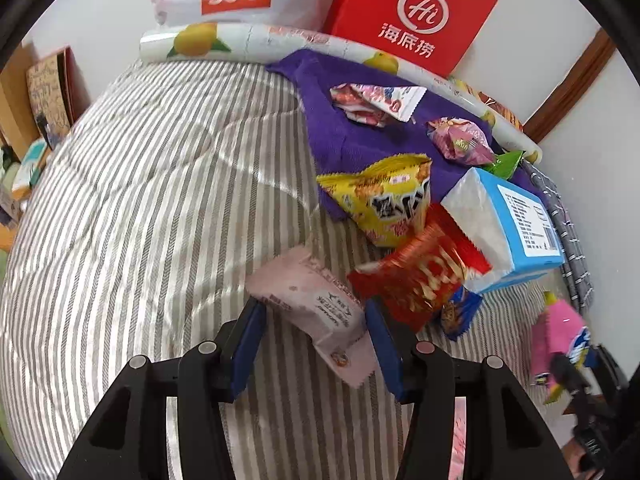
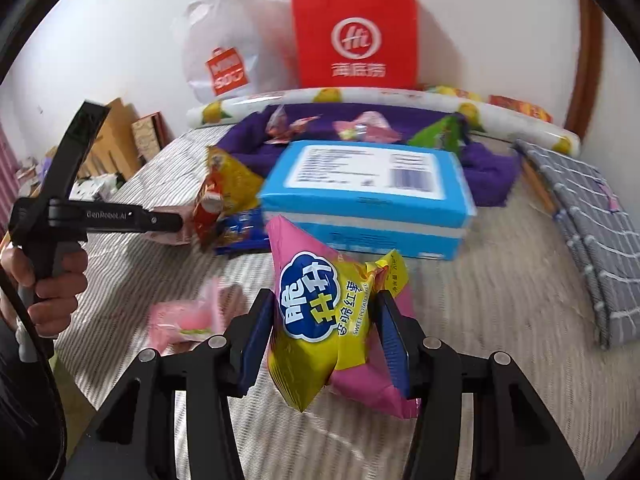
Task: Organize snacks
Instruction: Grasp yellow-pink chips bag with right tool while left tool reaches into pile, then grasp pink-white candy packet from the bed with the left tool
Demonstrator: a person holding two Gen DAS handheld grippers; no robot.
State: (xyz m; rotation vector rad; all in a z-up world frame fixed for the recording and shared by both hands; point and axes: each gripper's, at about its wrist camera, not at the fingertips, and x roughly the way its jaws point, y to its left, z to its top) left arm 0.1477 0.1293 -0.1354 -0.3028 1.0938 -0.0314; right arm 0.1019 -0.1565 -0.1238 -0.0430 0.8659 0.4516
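Observation:
My left gripper (image 1: pixel 314 316) is shut on a pale pink snack packet (image 1: pixel 316 304), just above the striped bed cover (image 1: pixel 140 200). Beside it lie a red snack bag (image 1: pixel 420 276), a yellow snack bag (image 1: pixel 384 200) and a small blue packet (image 1: pixel 460 312). My right gripper (image 2: pixel 326 320) is shut on a pink and yellow sweet potato chip bag (image 2: pixel 332 320), held above the bed; the bag also shows in the left wrist view (image 1: pixel 560 336). Several small snack packets lie on a purple towel (image 1: pixel 344 128). A pink packet (image 2: pixel 188 320) lies on the bed below the left gripper.
A blue tissue pack (image 2: pixel 368 196) sits mid-bed, right of the snack pile. A lemon-print roll (image 2: pixel 380 100), a red paper bag (image 2: pixel 354 36) and a white Miniso bag (image 2: pixel 228 48) line the wall. A grey checked cloth (image 2: pixel 592 232) lies at the right.

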